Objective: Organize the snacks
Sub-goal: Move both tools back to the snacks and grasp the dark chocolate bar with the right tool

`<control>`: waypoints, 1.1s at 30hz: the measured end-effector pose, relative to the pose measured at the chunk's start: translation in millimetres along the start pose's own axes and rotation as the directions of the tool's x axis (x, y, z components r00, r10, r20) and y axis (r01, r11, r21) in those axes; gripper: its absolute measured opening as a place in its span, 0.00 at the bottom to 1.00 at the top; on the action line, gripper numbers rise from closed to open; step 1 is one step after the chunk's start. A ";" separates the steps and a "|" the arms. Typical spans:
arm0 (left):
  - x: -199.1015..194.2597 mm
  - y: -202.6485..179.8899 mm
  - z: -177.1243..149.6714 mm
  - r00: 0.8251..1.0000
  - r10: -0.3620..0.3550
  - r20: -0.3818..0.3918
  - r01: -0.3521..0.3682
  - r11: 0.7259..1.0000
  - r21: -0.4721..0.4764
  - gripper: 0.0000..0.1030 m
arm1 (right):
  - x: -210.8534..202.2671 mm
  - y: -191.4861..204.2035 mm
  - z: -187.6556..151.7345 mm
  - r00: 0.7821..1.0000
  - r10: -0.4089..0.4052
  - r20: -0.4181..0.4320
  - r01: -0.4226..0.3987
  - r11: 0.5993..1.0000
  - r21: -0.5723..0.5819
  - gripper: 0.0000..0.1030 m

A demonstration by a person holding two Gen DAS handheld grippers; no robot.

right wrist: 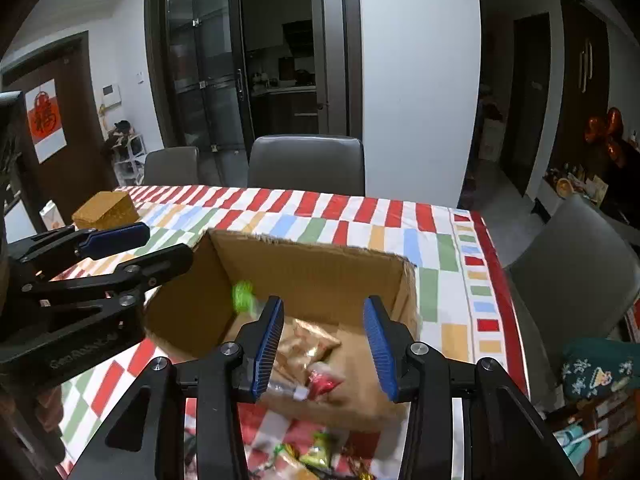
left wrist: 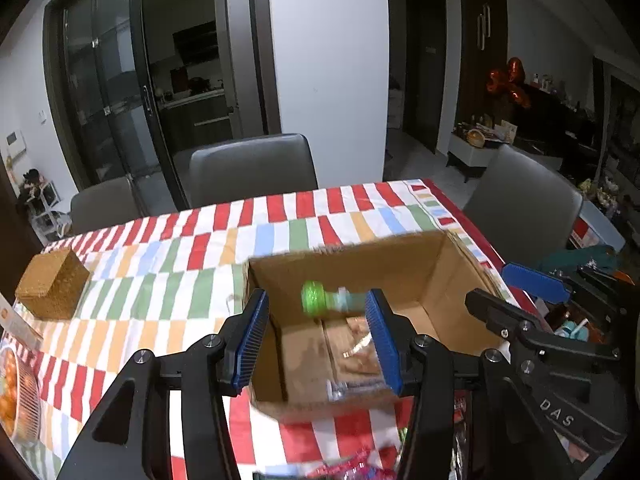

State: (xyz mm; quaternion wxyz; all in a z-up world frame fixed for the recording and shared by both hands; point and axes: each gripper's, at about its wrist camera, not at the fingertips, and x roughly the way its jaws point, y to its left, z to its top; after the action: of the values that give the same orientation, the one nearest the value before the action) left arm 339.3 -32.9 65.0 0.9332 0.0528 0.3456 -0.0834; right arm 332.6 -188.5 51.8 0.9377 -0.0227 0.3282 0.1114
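An open cardboard box (left wrist: pixel 400 264) (right wrist: pixel 312 272) stands on the checked tablecloth. My left gripper (left wrist: pixel 316 340) hangs over its near left corner, its blue pads apart. A small bottle with a green cap (left wrist: pixel 316 298) is blurred in the air between them, close to the right pad, and no pad presses on it. It shows as a green smear (right wrist: pixel 242 296) in the right wrist view. My right gripper (right wrist: pixel 324 344) is open over the box's near side, above a brown snack bag (right wrist: pixel 308 344) and a red-wrapped snack (right wrist: pixel 324 380) lying inside. Each gripper also shows in the other's view (left wrist: pixel 488 282) (right wrist: pixel 168 242).
A brown woven box (left wrist: pixel 52 288) (right wrist: pixel 106 210) sits at the table's far left, and a bowl of oranges (left wrist: pixel 12 392) at the near left edge. Loose snack packets (right wrist: pixel 312 456) (left wrist: pixel 352 468) lie in front of the box. Grey chairs (left wrist: pixel 252 168) (right wrist: pixel 576 264) stand around the table.
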 end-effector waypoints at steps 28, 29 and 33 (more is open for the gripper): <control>-21.1 -16.8 -149.1 0.979 -0.088 -0.183 0.078 0.995 -0.060 0.50 | -27.0 14.8 -131.6 0.988 0.029 -0.154 -0.020 0.998 0.062 0.45; -18.5 -17.5 -154.7 0.976 -0.092 -0.197 0.081 0.995 -0.064 0.50 | -25.2 13.8 -136.8 0.986 0.028 -0.166 -0.018 0.998 0.066 0.47; -11.3 -21.8 -170.6 0.967 -0.102 -0.235 0.088 0.994 -0.069 0.50 | -17.7 10.5 -155.1 0.977 0.023 -0.211 -0.005 0.996 0.084 0.47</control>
State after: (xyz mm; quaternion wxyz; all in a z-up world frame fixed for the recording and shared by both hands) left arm 218.2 -26.2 -57.5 0.8811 0.0189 0.4594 -0.1109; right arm 222.2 -199.7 -58.4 0.8968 0.0069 0.4307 0.1011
